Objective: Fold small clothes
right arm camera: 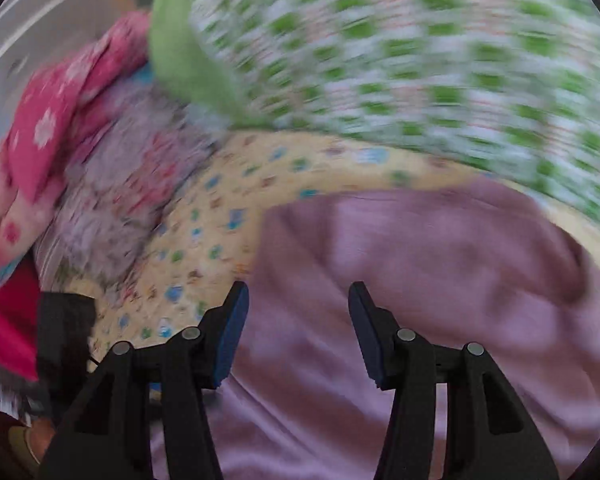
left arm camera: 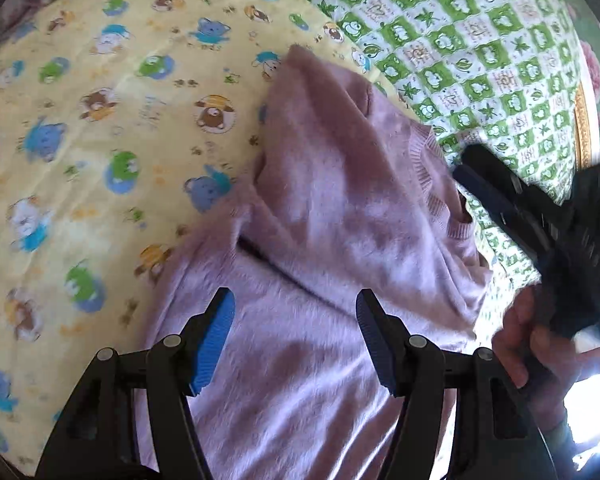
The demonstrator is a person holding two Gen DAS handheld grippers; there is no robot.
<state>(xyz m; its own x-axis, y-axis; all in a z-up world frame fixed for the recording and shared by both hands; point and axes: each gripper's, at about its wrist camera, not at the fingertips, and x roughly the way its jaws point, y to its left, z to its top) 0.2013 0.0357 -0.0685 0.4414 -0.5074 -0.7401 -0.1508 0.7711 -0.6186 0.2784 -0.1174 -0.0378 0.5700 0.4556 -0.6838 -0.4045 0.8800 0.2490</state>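
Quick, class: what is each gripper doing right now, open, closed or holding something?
Left gripper: open, holding nothing, over the lilac sweater.
Right gripper: open, holding nothing, over the same sweater.

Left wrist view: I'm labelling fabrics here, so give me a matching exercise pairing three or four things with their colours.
Column one:
1. sweater
2. animal-print sheet
3. checked quilt
4. left gripper pads

Column two:
a. green and white
b. blue
c. lilac
d. pale yellow

Pairs: 1-c, 2-d, 3-a, 4-b
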